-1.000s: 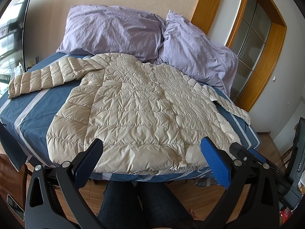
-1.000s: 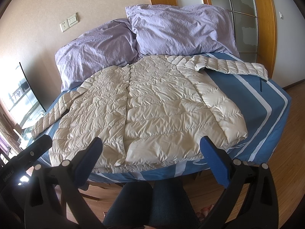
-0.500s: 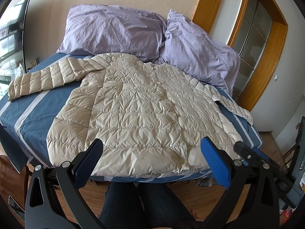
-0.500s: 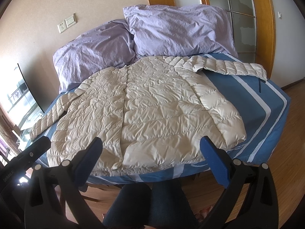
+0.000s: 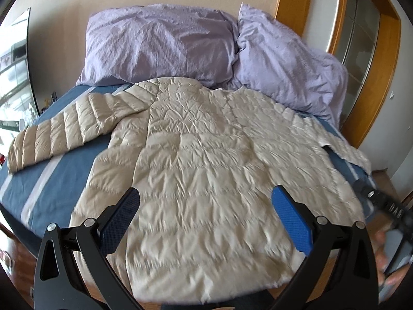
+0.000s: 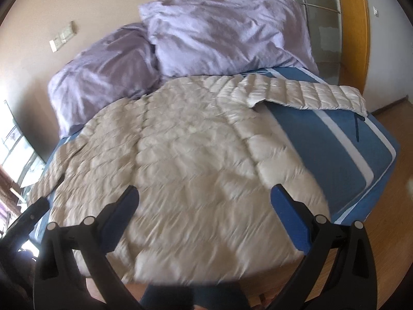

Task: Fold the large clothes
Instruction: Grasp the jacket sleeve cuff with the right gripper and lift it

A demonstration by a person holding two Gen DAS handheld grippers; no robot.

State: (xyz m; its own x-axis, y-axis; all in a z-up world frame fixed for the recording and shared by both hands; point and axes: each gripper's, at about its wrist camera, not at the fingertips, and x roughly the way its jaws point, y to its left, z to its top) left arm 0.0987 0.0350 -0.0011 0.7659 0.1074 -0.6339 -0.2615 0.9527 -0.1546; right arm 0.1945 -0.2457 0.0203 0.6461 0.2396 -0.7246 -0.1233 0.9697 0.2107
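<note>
Window: a bright window is at the far left, past the side of the bed.
Left sleeve: the left sleeve of the coat lies flat and points out to the left side of the bed.
Left tool: the left tool is wide open and holds nothing. Its blue pads hang over the bottom part of the coat, and I cannot tell if they touch it.
Coat: a big puffy cream coat lies spread out flat in the middle of the bed. Its bottom edge is at the near edge of the bed and its neck end is just beside the pillows.
Bed: the bed has a blue cover with pale stripes.
Pillows: two light purple pillows lean on the wall at the far end, side by side and touching.
Right tool: the right tool is wide open too and holds nothing. It hangs over the near part of the coat.
Right sleeve: the right sleeve points out to the right over the blue cover.
Door: a wood door frame with glass stands at the far right.
Floor: a wood floor is on the right of the bed.
</note>
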